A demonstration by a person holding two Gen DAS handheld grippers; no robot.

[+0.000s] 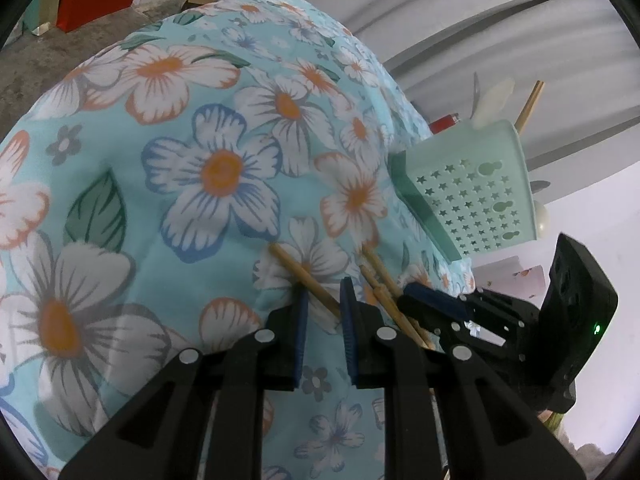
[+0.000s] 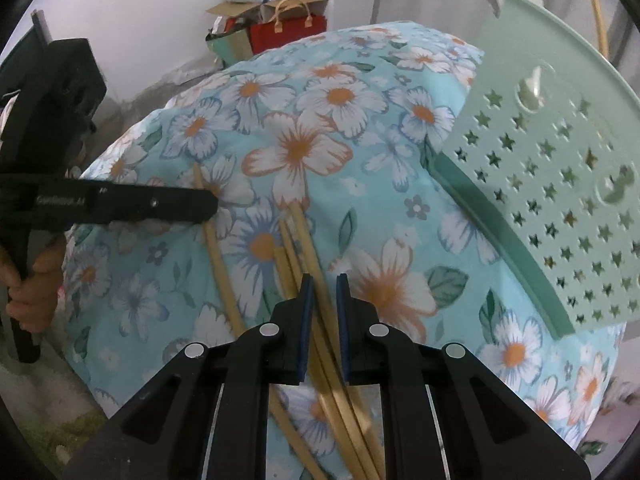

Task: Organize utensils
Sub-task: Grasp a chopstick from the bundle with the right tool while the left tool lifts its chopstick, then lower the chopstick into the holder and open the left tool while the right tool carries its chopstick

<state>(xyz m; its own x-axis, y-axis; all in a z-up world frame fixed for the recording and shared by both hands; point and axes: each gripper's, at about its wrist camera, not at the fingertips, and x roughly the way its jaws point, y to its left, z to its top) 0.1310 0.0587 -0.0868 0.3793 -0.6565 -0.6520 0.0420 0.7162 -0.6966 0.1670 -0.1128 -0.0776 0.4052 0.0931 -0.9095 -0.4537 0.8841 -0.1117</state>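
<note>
Several bamboo chopsticks [image 2: 304, 240] lie on a blue floral cloth [image 2: 360, 160]. My right gripper [image 2: 322, 282] is open, its jaws straddling a chopstick low over the bunch. My left gripper [image 1: 324, 292] is open around a separate chopstick [image 1: 304, 276] that lies across its jaws; it shows from the side in the right wrist view [image 2: 208, 204]. The right gripper appears at the right of the left wrist view [image 1: 432, 300]. A pale green perforated utensil holder [image 2: 560, 184] stands at the right, also seen in the left wrist view [image 1: 472, 184], with a chopstick and spoons sticking out.
A red gift bag [image 2: 288, 32] and cardboard boxes stand on the floor behind the table. A grey corrugated wall [image 1: 460, 20] runs behind the holder. The cloth drops off at the table's edges.
</note>
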